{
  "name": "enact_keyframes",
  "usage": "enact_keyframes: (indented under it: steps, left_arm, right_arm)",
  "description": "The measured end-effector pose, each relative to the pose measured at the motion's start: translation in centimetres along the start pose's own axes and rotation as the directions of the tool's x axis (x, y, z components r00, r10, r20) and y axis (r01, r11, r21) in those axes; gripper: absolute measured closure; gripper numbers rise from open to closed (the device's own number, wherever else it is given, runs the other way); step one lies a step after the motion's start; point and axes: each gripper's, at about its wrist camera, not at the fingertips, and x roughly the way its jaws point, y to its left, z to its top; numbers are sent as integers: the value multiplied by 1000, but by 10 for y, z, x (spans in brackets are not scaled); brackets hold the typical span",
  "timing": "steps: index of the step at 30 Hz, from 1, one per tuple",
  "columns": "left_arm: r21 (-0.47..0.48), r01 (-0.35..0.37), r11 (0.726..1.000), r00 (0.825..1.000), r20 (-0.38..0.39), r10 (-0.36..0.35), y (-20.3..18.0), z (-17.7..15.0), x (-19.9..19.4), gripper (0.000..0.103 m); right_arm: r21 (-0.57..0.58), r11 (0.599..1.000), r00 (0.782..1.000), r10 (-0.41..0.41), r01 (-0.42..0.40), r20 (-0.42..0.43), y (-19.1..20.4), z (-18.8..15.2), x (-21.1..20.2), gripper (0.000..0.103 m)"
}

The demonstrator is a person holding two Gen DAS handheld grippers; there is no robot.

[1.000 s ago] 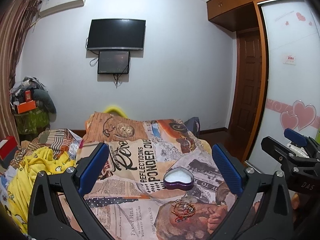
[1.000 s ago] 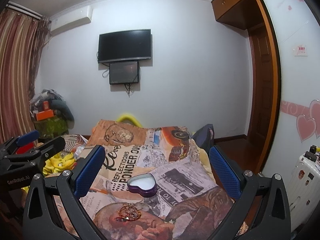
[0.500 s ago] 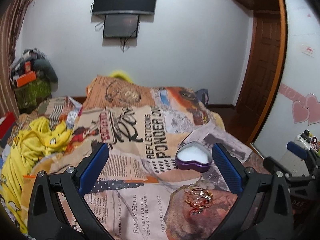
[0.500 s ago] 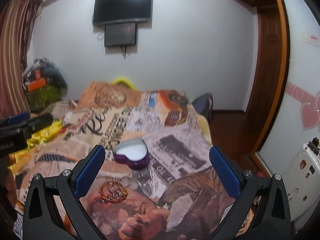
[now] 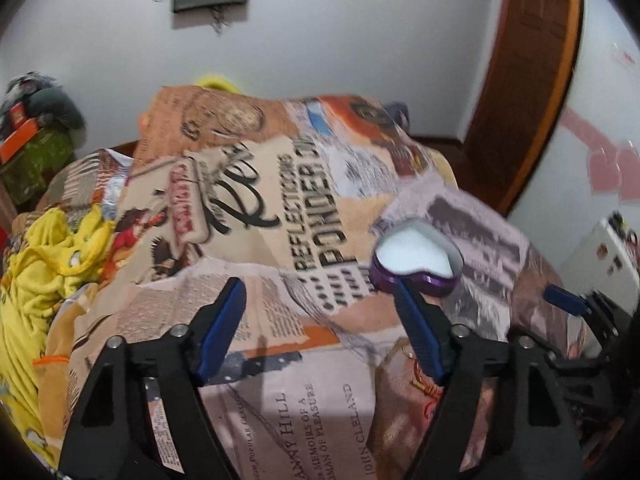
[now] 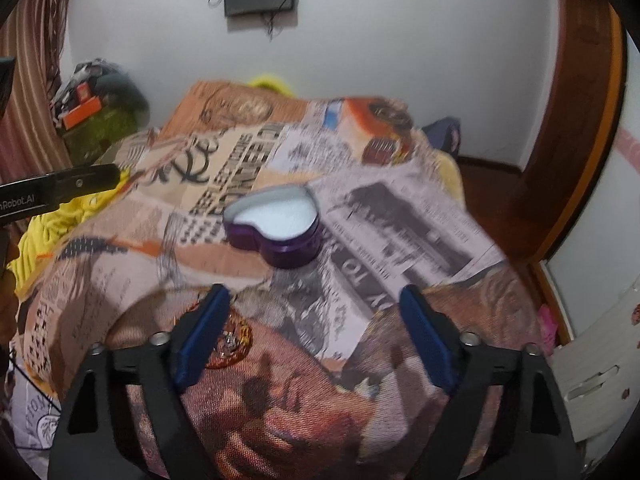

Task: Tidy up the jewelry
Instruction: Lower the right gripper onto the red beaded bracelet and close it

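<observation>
A purple heart-shaped box (image 5: 416,261) with a white lining stands open on the printed bedspread; it also shows in the right wrist view (image 6: 276,226). A small heap of gold and red jewelry (image 6: 236,340) lies on the bedspread in front of the box, partly behind my right gripper's left finger; in the left wrist view only a bit of it (image 5: 425,385) shows beside my left gripper's right finger. My left gripper (image 5: 320,330) is open and empty above the bedspread, left of the box. My right gripper (image 6: 314,336) is open and empty, just short of the box.
The bedspread (image 5: 256,208) covers a bed that drops off at the right. A yellow cloth (image 5: 44,264) lies bunched at the left. A wooden door (image 5: 528,56) and a white suitcase (image 6: 592,368) stand to the right of the bed.
Both grippers have tilted down and moved closer to the bed. The box and the jewelry now look larger and nearer. Both grippers stay open.
</observation>
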Motion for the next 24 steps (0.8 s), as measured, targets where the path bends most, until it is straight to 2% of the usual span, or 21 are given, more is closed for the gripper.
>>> enact_keyframes:
  steps: [2, 5, 8, 14, 19, 24]
  left_arm:
    - [32, 27, 999, 999, -43, -26, -4, -4, 9, 42]
    - [82, 44, 996, 995, -95, -36, -12, -10, 19, 54]
    - [116, 72, 991, 989, -134, -56, -18, -16, 25, 60]
    - [142, 116, 983, 976, -199, -87, -26, -29, 34, 61]
    - [166, 123, 978, 967, -242, -80, -32, -42, 42, 61]
    - [155, 143, 977, 964, -245, -102, -33, -46, 41, 61]
  right_arm:
    - [1, 999, 999, 33, -33, -41, 0, -3, 10, 39]
    - [0, 998, 995, 68, -68, -76, 1, -7, 19, 52]
    - [-9, 995, 990, 95, -97, -102, 4, -11, 25, 61]
    - [-30, 989, 981, 141, -146, -136, 14, -13, 34, 74]
    - [-49, 985, 975, 154, -164, -161, 19, -15, 42, 79]
    - [-51, 982, 971, 170, -181, -170, 19, -14, 44, 82]
